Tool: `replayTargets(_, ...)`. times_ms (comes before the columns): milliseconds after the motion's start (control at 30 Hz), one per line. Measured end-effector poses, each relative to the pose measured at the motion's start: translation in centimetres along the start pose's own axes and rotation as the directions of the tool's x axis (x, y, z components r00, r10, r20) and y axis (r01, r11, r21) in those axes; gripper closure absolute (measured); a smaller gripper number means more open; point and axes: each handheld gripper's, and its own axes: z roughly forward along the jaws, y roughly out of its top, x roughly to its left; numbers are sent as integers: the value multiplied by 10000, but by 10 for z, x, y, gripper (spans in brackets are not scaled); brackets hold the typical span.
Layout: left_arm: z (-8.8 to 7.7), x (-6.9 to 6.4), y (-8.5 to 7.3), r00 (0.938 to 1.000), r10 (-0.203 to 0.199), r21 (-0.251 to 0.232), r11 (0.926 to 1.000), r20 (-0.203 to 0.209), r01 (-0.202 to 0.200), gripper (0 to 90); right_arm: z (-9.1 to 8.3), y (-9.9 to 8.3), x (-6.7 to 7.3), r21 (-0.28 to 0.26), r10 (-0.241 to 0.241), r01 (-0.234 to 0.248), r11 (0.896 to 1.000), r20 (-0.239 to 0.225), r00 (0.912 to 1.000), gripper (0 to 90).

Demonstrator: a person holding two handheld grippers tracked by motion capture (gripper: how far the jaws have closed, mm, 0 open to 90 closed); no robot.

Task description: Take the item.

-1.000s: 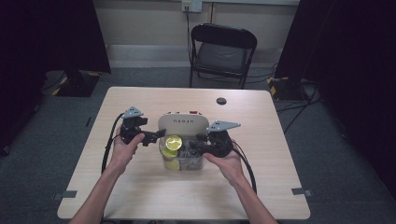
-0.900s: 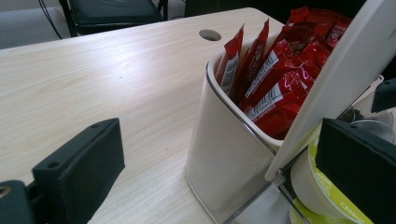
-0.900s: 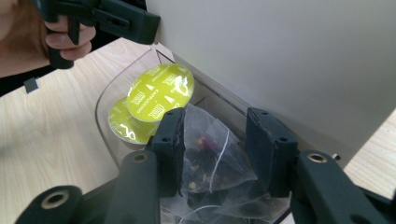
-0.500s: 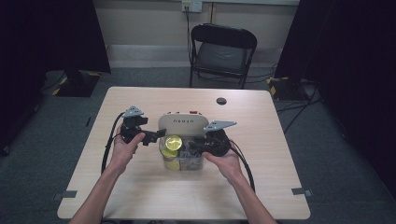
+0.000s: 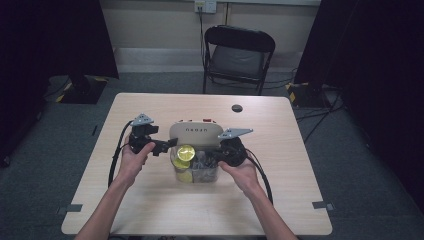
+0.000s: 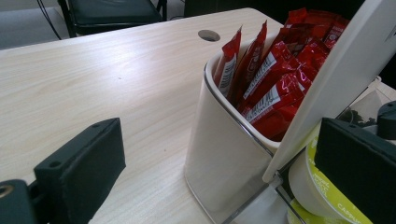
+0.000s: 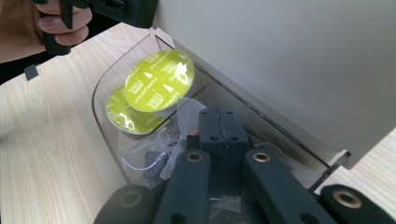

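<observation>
A beige organiser (image 5: 196, 131) stands mid-table with a clear front bin (image 7: 105, 93). Two lime-lidded coffee pods (image 7: 159, 81) lean in the bin's left end above crumpled clear wrappers (image 7: 149, 154). My right gripper (image 7: 219, 128) reaches down into the bin. Its jaws have just been closing and the pads now meet; I cannot tell whether any film is pinched. My left gripper (image 6: 219, 158) is open, its jaws wide apart around the corner of the white compartment (image 6: 224, 177) full of red sauce packets (image 6: 275, 79). Its right pad (image 6: 359, 172) sits beside a pod (image 6: 317, 191).
The organiser's slanted beige lid (image 7: 289, 60) rises just behind the bin. A round cable hole (image 5: 237, 108) lies in the table (image 5: 150, 200) at the back. A black folding chair (image 5: 237, 55) stands beyond the far edge. Cables trail from both grippers towards the person.
</observation>
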Motion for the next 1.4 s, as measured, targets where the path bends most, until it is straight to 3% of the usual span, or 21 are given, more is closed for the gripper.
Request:
replayTargets(733,-1,0,-2,9999,-1,13,10000,-161,1,17,-14,2,3,-607,61,-65,9981,-63,10000,900)
replayTargets(1400,1,3,-4,9999,-101,109,9999,54,100,3,-34,8,13,-1205,-118,104,9927,-113,9999,900)
